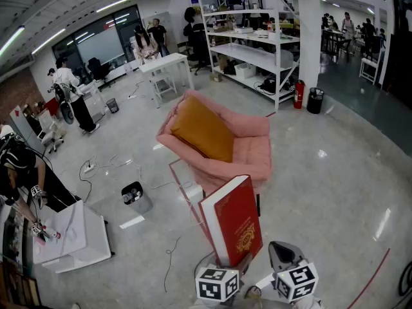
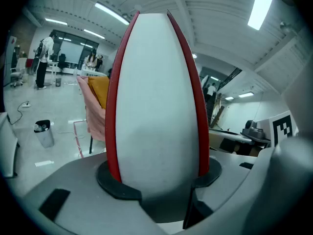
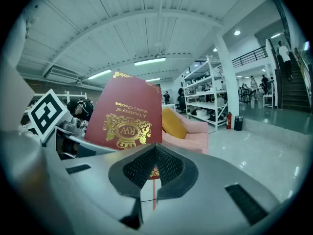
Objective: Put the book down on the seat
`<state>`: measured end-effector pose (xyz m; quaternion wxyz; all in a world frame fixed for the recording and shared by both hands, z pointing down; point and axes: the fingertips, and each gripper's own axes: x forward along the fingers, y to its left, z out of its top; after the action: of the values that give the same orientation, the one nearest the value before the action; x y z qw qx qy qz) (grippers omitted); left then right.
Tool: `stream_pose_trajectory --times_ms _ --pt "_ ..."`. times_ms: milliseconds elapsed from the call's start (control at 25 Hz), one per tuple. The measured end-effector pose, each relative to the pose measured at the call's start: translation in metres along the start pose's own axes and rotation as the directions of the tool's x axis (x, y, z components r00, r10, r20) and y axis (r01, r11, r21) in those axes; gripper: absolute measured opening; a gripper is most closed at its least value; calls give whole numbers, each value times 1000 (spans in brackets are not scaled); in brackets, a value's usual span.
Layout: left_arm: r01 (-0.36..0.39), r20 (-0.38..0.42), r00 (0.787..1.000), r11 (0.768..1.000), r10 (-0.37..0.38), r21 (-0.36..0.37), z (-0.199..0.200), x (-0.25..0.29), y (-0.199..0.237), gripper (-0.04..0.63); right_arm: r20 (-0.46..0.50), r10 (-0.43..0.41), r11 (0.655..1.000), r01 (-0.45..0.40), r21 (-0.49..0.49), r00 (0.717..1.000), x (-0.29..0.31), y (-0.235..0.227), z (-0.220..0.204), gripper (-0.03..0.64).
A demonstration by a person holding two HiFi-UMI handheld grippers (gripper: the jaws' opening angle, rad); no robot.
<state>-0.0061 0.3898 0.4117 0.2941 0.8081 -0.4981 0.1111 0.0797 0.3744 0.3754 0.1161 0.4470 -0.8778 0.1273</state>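
On a polished workshop floor [image 1: 322,172], short of the pink seat [image 1: 252,154] and its orange cushion [image 1: 203,129], the red book [image 1: 233,221] stands upright in the left gripper [image 1: 226,261], whose wide-spread jaws clamp its lower edge across both covers. Just beside it, the right gripper [image 1: 277,253] has its jaws drawn together, with only a thin red strip [image 3: 153,197] showing in the seam.

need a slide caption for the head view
A thick red hardcover book stands upright in the left gripper, short of a pink padded armchair with an orange cushion.
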Motion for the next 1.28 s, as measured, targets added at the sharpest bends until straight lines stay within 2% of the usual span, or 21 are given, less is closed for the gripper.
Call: stream_pose_trajectory --times_ms 280,880,1280 --pt "-2 20 1000 1000 2 -12 10 0 1 256 9 26 999 -26 -25 1000 3 6 6 5" --pt "-5 9 1000 1000 5 -3 2 10 -10 256 -13 28 999 -28 -38 1000 -9 -7 -10 5" --pt "-19 -2 1000 1000 19 9 -3 7 -25 256 6 37 999 -37 15 999 -24 -11 -10 5"
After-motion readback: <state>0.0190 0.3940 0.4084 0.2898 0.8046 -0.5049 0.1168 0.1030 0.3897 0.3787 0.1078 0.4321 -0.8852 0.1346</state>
